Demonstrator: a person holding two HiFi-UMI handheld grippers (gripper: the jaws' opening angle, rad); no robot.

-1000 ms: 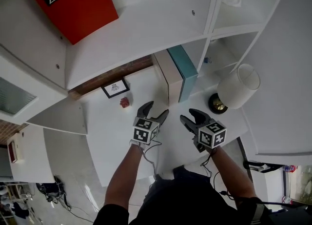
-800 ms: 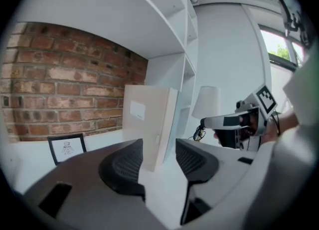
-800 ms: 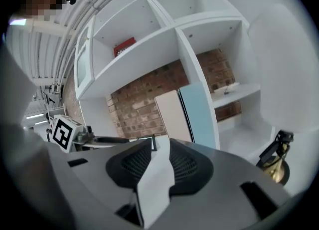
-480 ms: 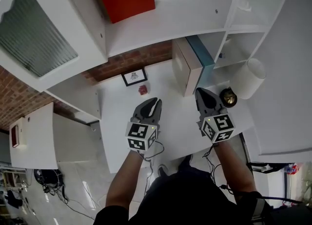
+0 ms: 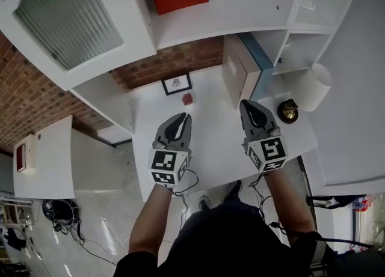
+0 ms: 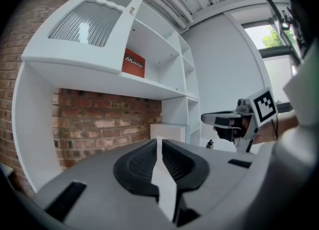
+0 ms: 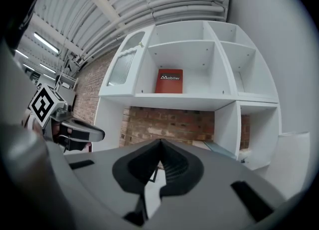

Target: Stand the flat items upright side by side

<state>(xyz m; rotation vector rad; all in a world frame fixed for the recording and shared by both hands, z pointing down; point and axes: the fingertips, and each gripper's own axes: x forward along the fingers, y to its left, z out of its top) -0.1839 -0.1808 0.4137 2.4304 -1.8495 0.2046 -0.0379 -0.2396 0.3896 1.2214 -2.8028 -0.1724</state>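
Hovering above the desk (image 5: 210, 149), your left gripper (image 5: 181, 117) and right gripper (image 5: 248, 105) have just been closing and now sit pinched together, nothing between the jaws. White flat item (image 5: 236, 73) and teal flat item (image 5: 257, 60) stand upright, touching, upper right of centre. Bare desk lies between your grippers, up to the framed picture (image 5: 176, 83).
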